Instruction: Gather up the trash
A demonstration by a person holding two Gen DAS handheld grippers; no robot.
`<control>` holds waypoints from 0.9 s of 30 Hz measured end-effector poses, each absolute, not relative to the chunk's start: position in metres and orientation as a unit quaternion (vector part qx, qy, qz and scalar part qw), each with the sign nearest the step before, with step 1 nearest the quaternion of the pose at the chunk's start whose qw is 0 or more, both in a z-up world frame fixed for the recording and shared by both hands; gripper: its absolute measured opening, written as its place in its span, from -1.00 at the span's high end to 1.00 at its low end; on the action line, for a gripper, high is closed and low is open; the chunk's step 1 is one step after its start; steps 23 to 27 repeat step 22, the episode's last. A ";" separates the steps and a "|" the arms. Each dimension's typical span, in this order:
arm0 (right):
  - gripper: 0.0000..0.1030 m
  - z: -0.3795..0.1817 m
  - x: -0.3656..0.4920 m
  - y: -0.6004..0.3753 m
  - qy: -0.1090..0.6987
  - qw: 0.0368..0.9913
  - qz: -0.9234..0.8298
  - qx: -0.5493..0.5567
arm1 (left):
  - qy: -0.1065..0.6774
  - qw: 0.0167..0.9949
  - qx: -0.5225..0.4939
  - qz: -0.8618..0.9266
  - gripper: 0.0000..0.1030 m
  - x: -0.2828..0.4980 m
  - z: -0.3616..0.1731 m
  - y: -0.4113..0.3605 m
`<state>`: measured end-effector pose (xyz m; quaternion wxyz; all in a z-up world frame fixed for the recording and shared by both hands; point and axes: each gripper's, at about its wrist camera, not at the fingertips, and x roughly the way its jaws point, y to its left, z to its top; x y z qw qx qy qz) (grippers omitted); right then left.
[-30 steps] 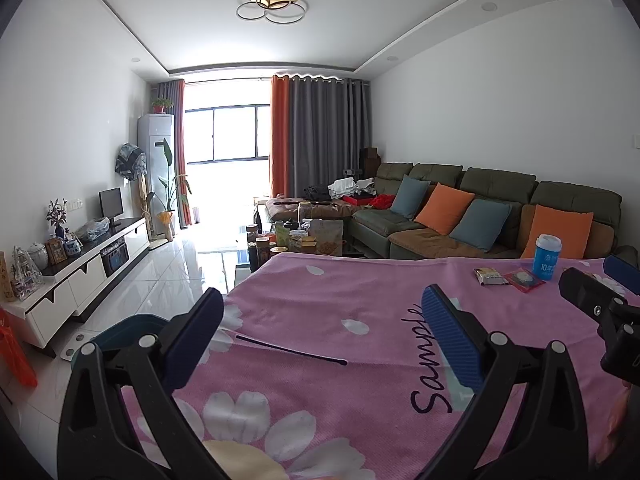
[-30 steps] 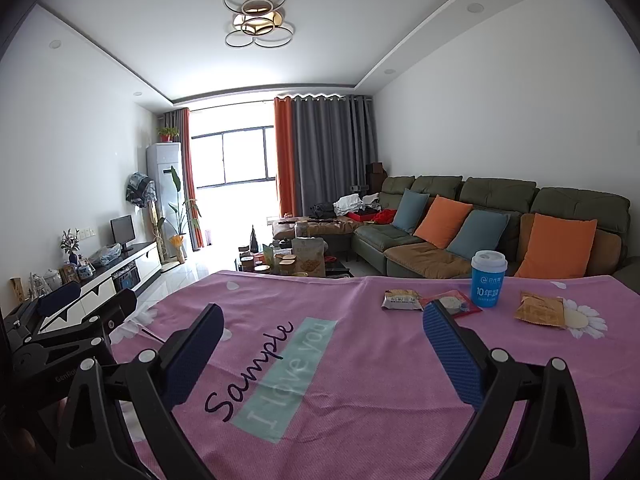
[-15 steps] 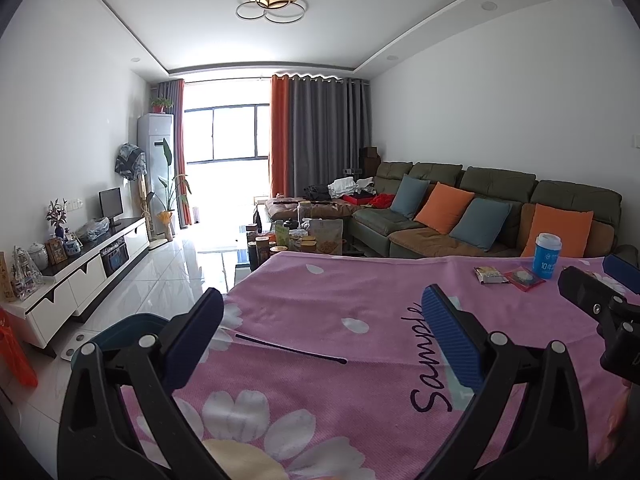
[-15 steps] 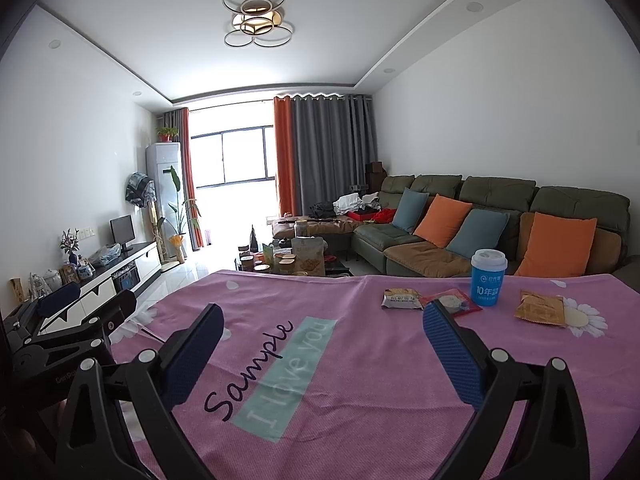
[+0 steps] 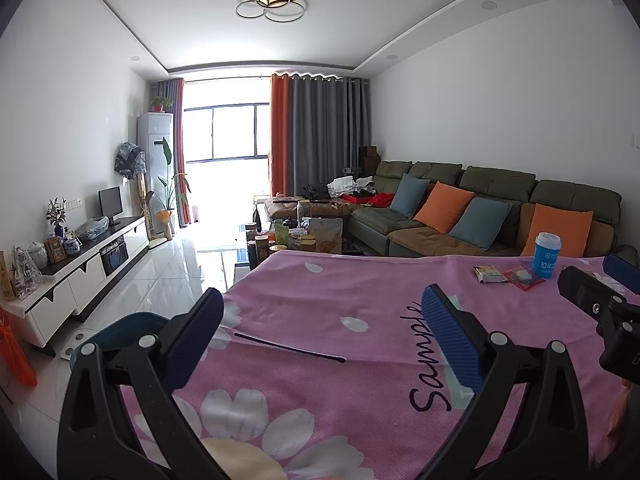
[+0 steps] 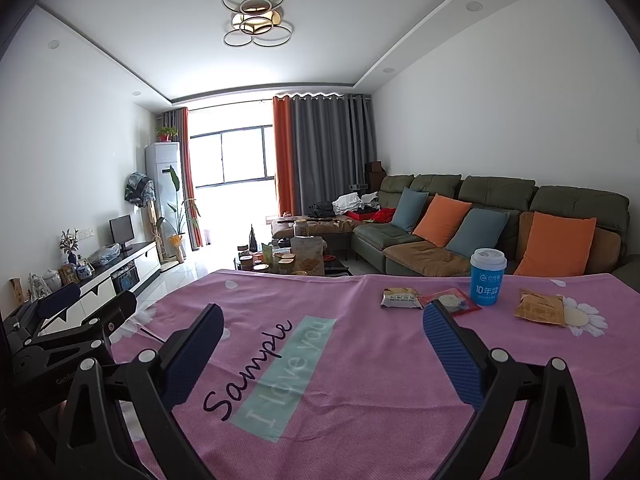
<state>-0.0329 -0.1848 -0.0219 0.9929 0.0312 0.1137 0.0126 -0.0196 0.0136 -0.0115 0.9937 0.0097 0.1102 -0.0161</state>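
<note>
three flat snack wrappers [image 6: 401, 298], one blue cup [image 6: 487, 278] beyond right gripper [image 6: 322, 322] fingers; print blurry, maybe crackers. left gripper [image 5: 322, 312] likewise wide open, empty.

the pink flowered cloth [image 6: 360, 360] over the counter reads "sample" in dark script, with "i love you" in pale letters on its teal stripe. the blue paper cup with a white lid [image 6: 487, 282] carries "10年". the left tongs' black frame [image 6: 68, 354] shows "genro", cut off.
</note>
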 end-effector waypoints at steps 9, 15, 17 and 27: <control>-0.87 -0.024 -0.035 -0.185 0.113 0.993 0.010 0.034 | 0.100 0.994 0.023 -0.028 -0.89 -0.022 -0.010 0.011; -0.87 -0.025 -0.035 -0.192 0.117 0.993 -0.002 0.035 | 0.137 0.989 0.034 -0.045 -0.89 -0.013 -0.010 0.006; -0.87 -0.026 -0.033 -0.199 0.121 0.992 -0.008 0.043 | 0.157 0.986 0.028 -0.050 -0.89 -0.006 -0.012 0.008; -0.87 -0.029 -0.027 -0.211 0.143 0.988 -0.016 0.052 | 0.203 0.977 0.034 -0.054 -0.89 0.016 -0.015 0.006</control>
